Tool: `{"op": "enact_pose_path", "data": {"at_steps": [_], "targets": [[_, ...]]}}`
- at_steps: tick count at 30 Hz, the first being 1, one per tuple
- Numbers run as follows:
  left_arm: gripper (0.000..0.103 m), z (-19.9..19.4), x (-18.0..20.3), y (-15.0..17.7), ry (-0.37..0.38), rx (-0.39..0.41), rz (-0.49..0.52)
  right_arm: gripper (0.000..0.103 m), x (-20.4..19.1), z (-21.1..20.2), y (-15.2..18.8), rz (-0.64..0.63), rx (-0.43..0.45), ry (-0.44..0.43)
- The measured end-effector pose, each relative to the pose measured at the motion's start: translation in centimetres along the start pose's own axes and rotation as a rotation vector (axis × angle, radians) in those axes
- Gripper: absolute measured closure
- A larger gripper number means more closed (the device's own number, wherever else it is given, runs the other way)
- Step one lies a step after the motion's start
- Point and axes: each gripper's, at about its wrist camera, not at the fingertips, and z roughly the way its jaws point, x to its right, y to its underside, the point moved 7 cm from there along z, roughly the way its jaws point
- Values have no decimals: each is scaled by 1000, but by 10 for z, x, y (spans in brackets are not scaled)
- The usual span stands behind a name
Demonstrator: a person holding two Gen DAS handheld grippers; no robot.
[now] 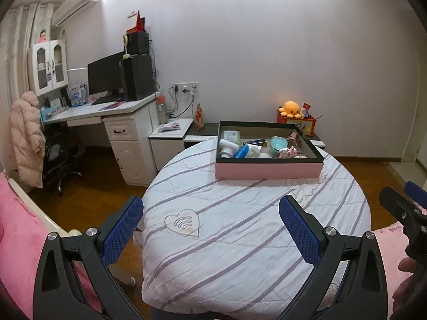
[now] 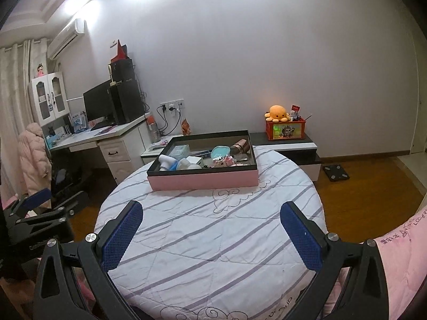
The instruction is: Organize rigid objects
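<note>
On the far side of the round table [image 1: 240, 240], which is covered by a striped quilt, sits the pink-sided tray [image 1: 269, 170] with a dark rim, and all the small rigid things in view lie inside it. Going left to right in the left wrist view: a clear teal-tinted case [image 1: 231, 136] at the back left corner, a white handled gadget [image 1: 226, 146] in front of it, a blue and white item [image 1: 246, 151], a dark flat box with a blue top [image 1: 255, 142], a round teal container [image 1: 279, 143], a pink block toy [image 1: 288, 153] and a coppery cylinder [image 1: 293, 136] at the right. The quilt around the tray shows no loose item.

The left gripper [image 1: 210, 221] hovers low over the near edge of the table, jaws spread wide and holding nothing. The right gripper [image 2: 210, 224] hangs beside it, likewise spread and holding nothing.

Judged from this, the scene fits 2 stages: the things gathered in a heap awaiting sorting out of the tray, or the things already collected into it. The pictures do not settle which. Any reach toward the tray would call for a long forward move over the quilt.
</note>
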Motion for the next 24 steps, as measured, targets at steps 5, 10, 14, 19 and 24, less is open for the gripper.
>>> {"op": "enact_pose_path", "data": {"at_steps": [5,10,14,19,24], "targets": [[0,-5,0,1,7,4,-10,0,-4,1,2,-11,-12,4],[0,-7,4,1,15,1,-8,0,-5,2,4,-18,-19,3],[0,-6,6,3,24,-13,-18,0,-2,1,4,-10,-21,10],[0,-7,10,4,26,-21,-10,0,1,0,6,-4,-24,15],[0,-7,7,4,21,-28,-28,0,2,-1,6,-3,-24,16]]}}
